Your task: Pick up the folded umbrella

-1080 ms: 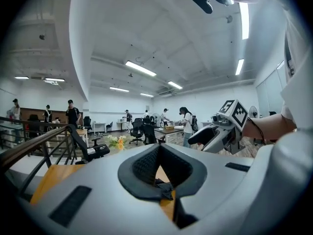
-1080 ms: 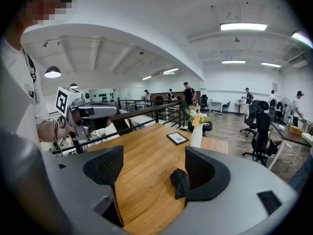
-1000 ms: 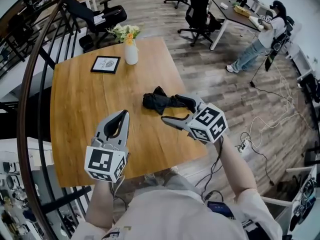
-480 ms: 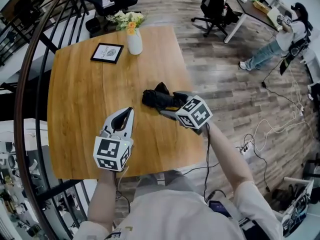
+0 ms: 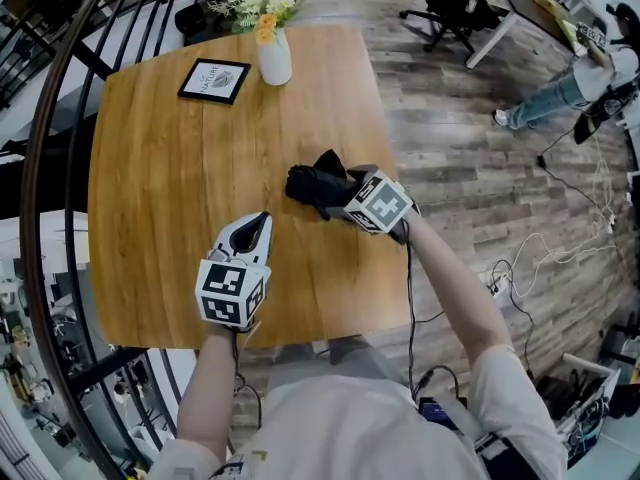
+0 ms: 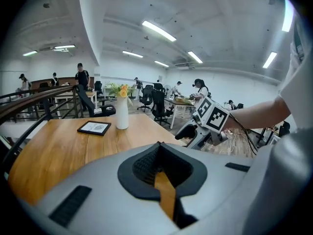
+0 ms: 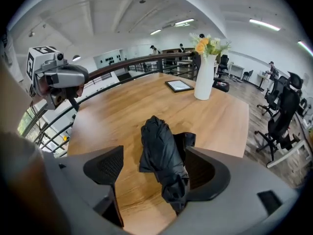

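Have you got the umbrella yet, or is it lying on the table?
Not quite. Done: the right gripper is lined up, jaws apart with the folded umbrella between them. In hand: nothing is gripped; the umbrella lies on the table. To do: close the jaws on it and lift. The left gripper is shut and empty, off to the side.

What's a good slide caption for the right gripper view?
Right hand-held gripper, jaws open, straddles the black folded umbrella on the wooden table.

a: left side?
b: left hand-held gripper (image 5: 262,220) points forward, jaws pressed together, left forearm (image 5: 215,378) close in.
a: right?
b: right hand-held gripper (image 5: 338,194) further ahead, right arm (image 5: 445,278) stretched, jaws wide apart.
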Demonstrator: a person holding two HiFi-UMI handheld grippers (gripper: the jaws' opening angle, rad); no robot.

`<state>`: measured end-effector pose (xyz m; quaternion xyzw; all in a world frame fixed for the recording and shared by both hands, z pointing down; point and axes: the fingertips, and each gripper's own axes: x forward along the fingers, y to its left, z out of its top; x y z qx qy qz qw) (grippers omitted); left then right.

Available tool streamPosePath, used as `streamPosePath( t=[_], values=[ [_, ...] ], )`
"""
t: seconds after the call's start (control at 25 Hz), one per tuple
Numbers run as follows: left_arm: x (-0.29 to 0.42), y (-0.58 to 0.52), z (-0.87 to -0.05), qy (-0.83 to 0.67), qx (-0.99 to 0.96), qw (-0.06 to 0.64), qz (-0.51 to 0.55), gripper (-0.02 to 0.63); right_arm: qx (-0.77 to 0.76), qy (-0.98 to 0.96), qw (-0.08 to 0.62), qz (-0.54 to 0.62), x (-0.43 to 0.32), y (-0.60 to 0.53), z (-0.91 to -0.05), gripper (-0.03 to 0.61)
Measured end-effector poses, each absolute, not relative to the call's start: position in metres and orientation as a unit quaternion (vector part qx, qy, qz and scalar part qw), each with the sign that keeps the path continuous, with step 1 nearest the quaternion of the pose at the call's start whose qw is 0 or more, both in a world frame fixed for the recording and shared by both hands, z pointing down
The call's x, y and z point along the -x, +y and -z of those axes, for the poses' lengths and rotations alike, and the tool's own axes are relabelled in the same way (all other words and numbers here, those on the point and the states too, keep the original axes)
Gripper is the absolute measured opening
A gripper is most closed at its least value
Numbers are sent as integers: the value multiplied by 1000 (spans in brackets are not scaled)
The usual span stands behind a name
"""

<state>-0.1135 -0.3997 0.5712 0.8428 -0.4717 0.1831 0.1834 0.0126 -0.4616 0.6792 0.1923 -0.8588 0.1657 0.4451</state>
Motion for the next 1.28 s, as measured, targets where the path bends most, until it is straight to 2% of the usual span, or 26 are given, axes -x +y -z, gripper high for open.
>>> streamPosePath(
  t=[0.32,0.92,1.04,1.28],
  values=[
    [110,-395,-626,-456,-828,241,-220,15,-164,-845,487,-147,-11,-470,-727,403],
    [120,-371,-657,-453,-818,273,-227,15,-160,-807,564,-74,-1,-485,-788,401],
    [119,-366,-656,-455,-818,275,-220,15,-165,-802,572,-53,-7,-489,-791,311],
    [106,-364,-643,-456,-824,274,-193,15,-184,-804,553,-119,-11,-477,-783,275]
  ],
)
